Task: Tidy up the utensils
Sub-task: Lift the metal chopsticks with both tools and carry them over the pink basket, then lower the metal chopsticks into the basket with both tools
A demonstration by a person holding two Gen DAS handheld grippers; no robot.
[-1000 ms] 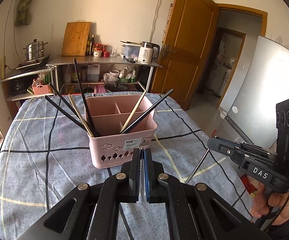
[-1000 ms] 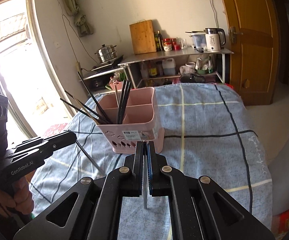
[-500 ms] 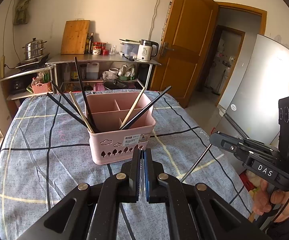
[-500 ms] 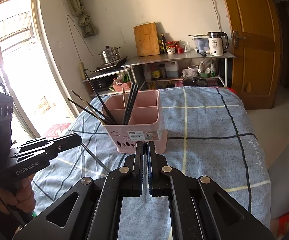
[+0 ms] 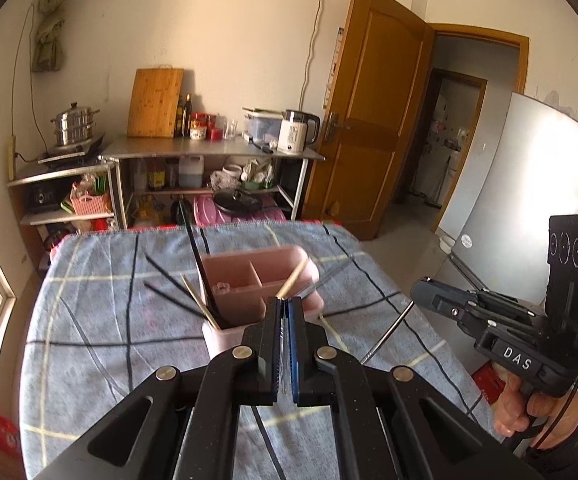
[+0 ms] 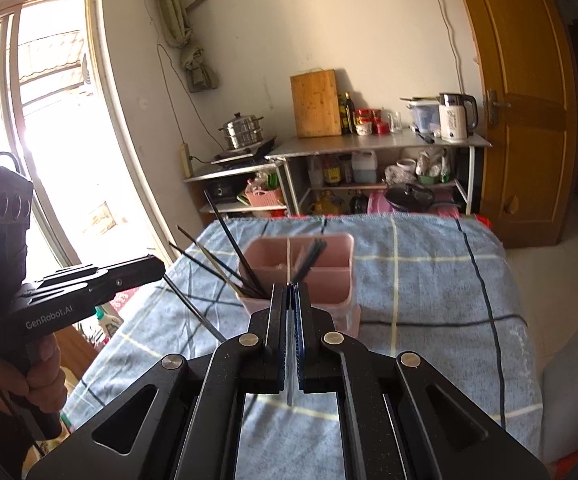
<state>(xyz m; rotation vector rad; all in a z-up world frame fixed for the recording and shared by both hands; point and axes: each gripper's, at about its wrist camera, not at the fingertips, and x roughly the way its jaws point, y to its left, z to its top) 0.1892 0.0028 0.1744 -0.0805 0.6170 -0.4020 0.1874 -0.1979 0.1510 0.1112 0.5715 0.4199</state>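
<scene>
worktop [image 5: 89, 320] cloth-covered | pink caddy [image 5: 241, 304] mid-worktop, dead ahead and below both tools | left tool [image 5: 285, 308] pinching dark chopstick [image 6: 197, 312]; right tool [image 6: 291, 292] pinching metal chopstick [image 5: 387, 334] | both sticks slant downward, short of caddy; neither tool clearly nearer

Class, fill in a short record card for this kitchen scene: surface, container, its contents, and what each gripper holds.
Surface: blue checked cloth covering a table
Container: pink divided basket, upright on the cloth
Contents: dark chopsticks and pale wooden chopsticks, leaning outward
Left gripper: fingers shut on a dark chopstick
Right gripper: fingers shut on a metal chopstick
Position: both grippers above the cloth, on the near side of the basket
</scene>
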